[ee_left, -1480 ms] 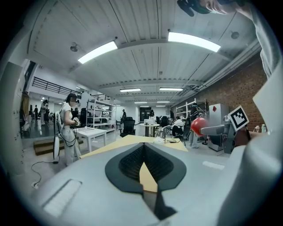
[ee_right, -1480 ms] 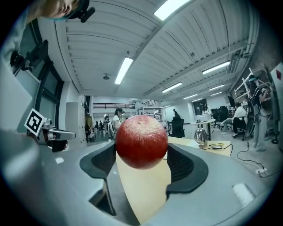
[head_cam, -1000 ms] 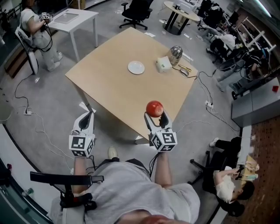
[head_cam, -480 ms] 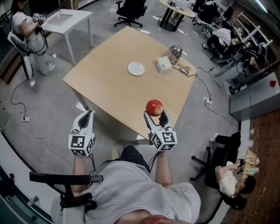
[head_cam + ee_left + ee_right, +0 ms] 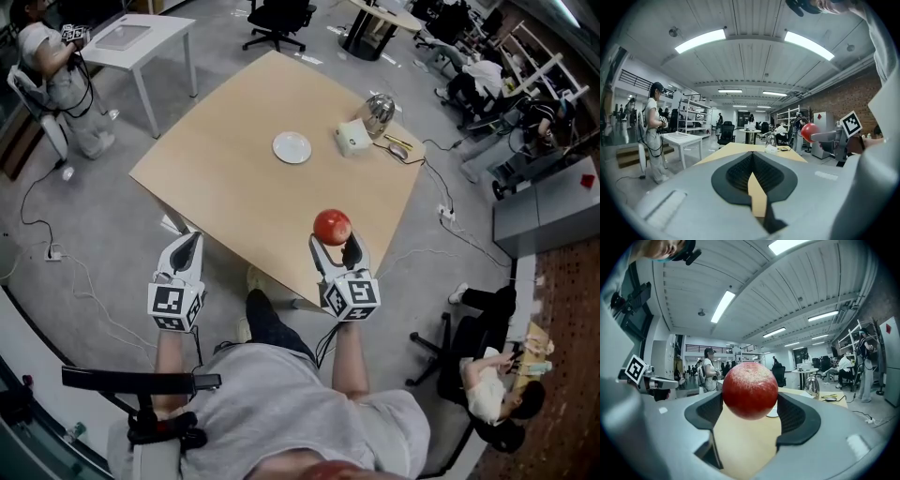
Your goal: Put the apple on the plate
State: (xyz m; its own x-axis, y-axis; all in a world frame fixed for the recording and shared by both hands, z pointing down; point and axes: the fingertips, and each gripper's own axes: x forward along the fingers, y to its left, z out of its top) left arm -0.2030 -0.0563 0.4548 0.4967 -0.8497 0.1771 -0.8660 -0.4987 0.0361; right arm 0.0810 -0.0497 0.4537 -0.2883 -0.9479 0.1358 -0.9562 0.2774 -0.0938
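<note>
Head view has the right gripper clenched on the red apple, which sits pinched at the very tips of its jaws. That gripper hangs above the near edge of the tan desk, with the apple raised off the desktop. In the right gripper view we see the apple filling the gap between the two dark pads, pressed by them on both its sides.

Our left gripper is out to the left of the right one, level with it and well apart. It is short of the desk's near-left edge, over the grey floor. In the left gripper view its jaws meet at the tips with nothing held, and only a thin wedge of desk shows between the pads. The apple shows off to that gripper's right.

The white plate lies ahead of the right gripper and a little to its left, well apart, near the middle of the desk. Bare desktop runs between the gripper and the plate. The plate's white face shows whole from rim to rim. Ahead and to the right of the plate, near the desk's far-right edge, stand a small white box and a shiny metal vessel.
</note>
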